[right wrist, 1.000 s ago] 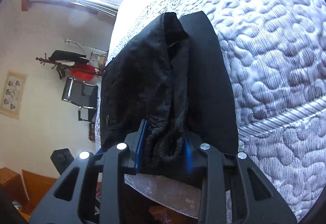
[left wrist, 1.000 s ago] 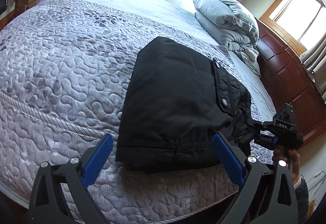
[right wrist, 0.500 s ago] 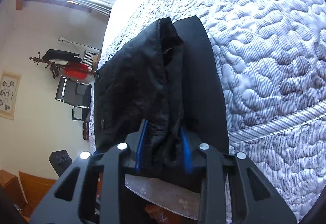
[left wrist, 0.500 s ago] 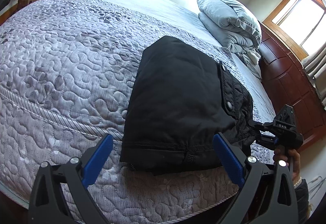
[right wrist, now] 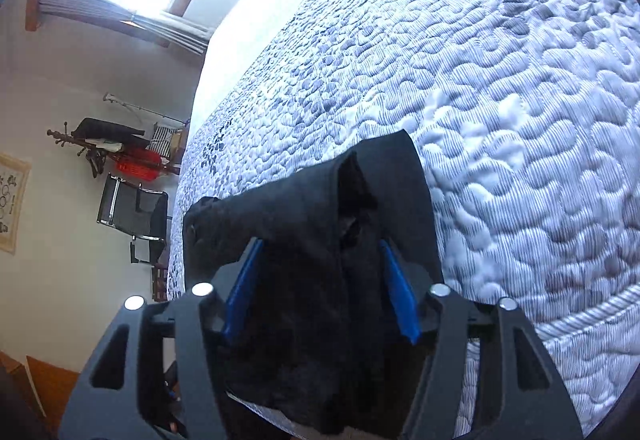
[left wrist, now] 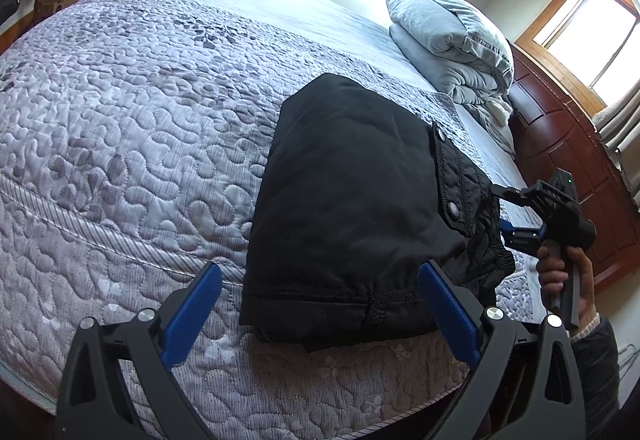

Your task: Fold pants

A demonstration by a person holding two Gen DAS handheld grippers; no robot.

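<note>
Black pants lie folded into a thick rectangle on the quilted bed, near its front right corner. My left gripper is open and empty, hovering just in front of the pants' near edge. My right gripper sits at the pants' right side with its jaws standing apart around the bunched waistband. In the right wrist view the black fabric fills the space between the blue pads of the right gripper.
The grey quilted bedspread covers the bed. A folded grey duvet lies at the far right by a dark wooden headboard. A chair and a coat rack stand by the wall.
The right gripper's jaws have widened around the waistband and it has pulled back. The left gripper has risen slightly and stays open.
</note>
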